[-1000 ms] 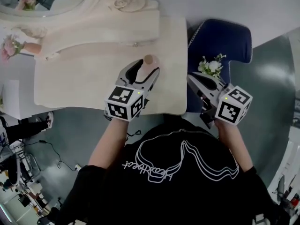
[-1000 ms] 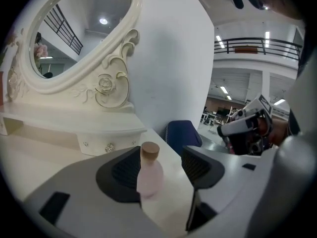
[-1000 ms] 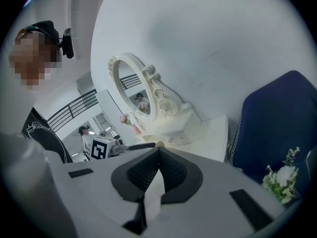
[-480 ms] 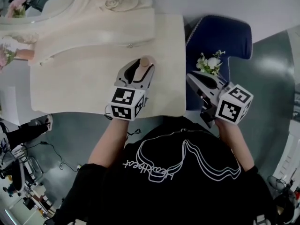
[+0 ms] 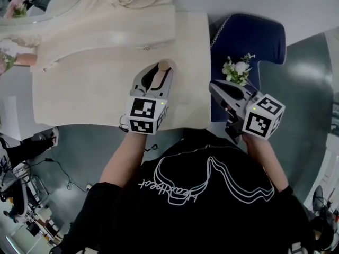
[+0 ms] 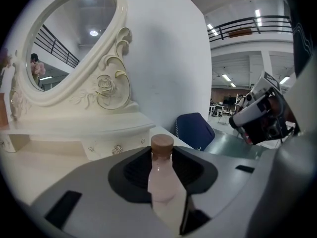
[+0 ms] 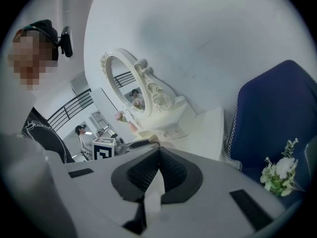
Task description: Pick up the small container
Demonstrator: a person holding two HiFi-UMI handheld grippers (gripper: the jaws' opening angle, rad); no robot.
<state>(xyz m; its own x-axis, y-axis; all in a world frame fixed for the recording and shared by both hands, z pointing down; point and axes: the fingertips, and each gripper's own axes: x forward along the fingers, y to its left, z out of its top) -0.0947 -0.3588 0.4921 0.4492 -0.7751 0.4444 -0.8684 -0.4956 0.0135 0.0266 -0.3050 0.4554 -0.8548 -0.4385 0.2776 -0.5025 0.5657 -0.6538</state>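
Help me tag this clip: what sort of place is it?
Probably a staged vanity corner inside a big hall: a cream dressing table with carved oval mirror, a blue chair beside it, railed gallery behind.

Tabletop (image 5: 90, 97): cream, rectangular, plain matte surface.
Rear: ornate cream mirror unit (image 5: 119, 20) with a drawer base, its knob facing the front.
Right of centre: small container (image 5: 164, 65), pale pink with a brown cap, upright.
Far left: pink vase (image 5: 25, 59) with flowers, footing unclear.
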